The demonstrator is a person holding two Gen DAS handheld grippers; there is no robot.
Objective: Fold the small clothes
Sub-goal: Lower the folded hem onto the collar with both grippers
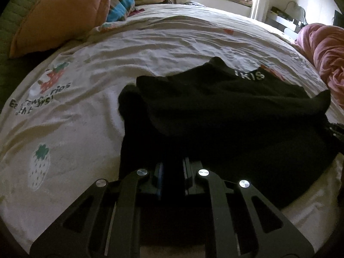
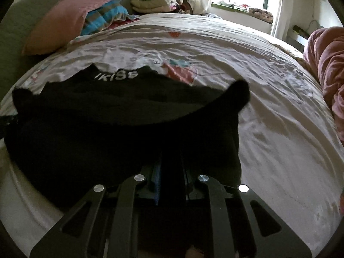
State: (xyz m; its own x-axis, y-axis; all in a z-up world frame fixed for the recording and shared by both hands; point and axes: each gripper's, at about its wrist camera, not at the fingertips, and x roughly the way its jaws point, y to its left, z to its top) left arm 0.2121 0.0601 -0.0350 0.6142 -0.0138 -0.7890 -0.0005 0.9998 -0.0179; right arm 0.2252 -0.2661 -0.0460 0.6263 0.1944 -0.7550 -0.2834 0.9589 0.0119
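Black garment (image 1: 225, 116) w/ white "ikiss" lettering lay on the strawberry-print bed sheet (image 1: 86, 111), near edge lifted toward both cams. Left claw (image 1: 172, 172) was pinched narrow on the garment's near-left corner at 6 o'clock; right claw (image 2: 171, 174) likewise clamped on the near-right corner at 6 o'clock. Step looked like a fold in progress, approx mid-way. Next prob. needs both corners carried toward 12 o'clock together, kept level, then laid onto the lettered edge before letting go.
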